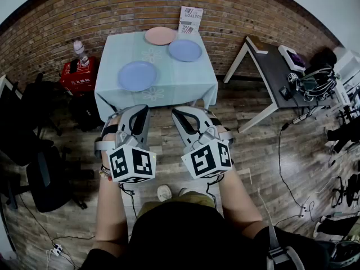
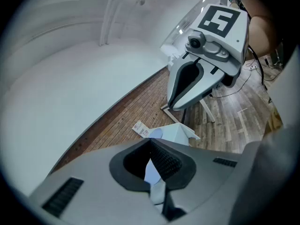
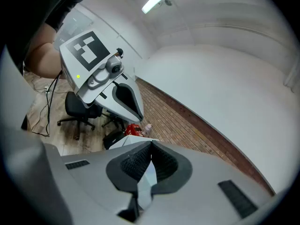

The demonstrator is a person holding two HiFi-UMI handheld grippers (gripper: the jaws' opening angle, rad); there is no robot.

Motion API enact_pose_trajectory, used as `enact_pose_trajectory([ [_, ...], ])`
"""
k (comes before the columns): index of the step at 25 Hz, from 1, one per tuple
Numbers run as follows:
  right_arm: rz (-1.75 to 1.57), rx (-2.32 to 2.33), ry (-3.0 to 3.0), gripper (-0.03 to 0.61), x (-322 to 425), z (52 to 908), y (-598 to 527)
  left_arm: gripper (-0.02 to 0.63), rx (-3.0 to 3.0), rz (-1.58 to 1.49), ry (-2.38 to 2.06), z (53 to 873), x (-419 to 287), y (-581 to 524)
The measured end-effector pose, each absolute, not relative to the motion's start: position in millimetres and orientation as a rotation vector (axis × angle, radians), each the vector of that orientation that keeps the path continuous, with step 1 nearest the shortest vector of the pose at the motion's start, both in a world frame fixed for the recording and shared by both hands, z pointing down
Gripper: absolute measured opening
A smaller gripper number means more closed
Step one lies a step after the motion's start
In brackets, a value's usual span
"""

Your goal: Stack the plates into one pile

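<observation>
Where the desk [image 1: 169, 86] sits upper centre, 3 plates [image 1: 160, 35] [image 1: 185, 50] [image 1: 137, 75] lie unstacked. Left claw [image 1: 142, 109] and right claw [image 1: 178, 112] are closed, empty.

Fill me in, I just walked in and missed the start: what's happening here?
A person stands back from a cloth-covered table, holding the left gripper and the right gripper out toward it. Both are shut and empty. Three plates lie apart on the cloth: a pink plate at the far edge, a smaller blue plate beside it, and a larger blue plate nearer the person. Nothing is stacked yet.
</observation>
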State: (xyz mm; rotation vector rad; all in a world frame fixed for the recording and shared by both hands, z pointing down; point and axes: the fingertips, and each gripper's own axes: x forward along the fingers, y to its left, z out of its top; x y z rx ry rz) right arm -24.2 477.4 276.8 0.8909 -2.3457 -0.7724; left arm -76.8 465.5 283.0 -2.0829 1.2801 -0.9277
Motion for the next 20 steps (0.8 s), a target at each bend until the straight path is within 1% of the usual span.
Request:
enact_pose_trajectory([
  [16,-0.731,0.876,-2.35,0.035,-25,284,467,0.023,-2.073,-0.936,1.293,288,-81,459],
  [20,-0.711,0.884,-2.361,0.035,-19,284,467,0.024,-2.104,-0.892,1.298,285,-74,457],
])
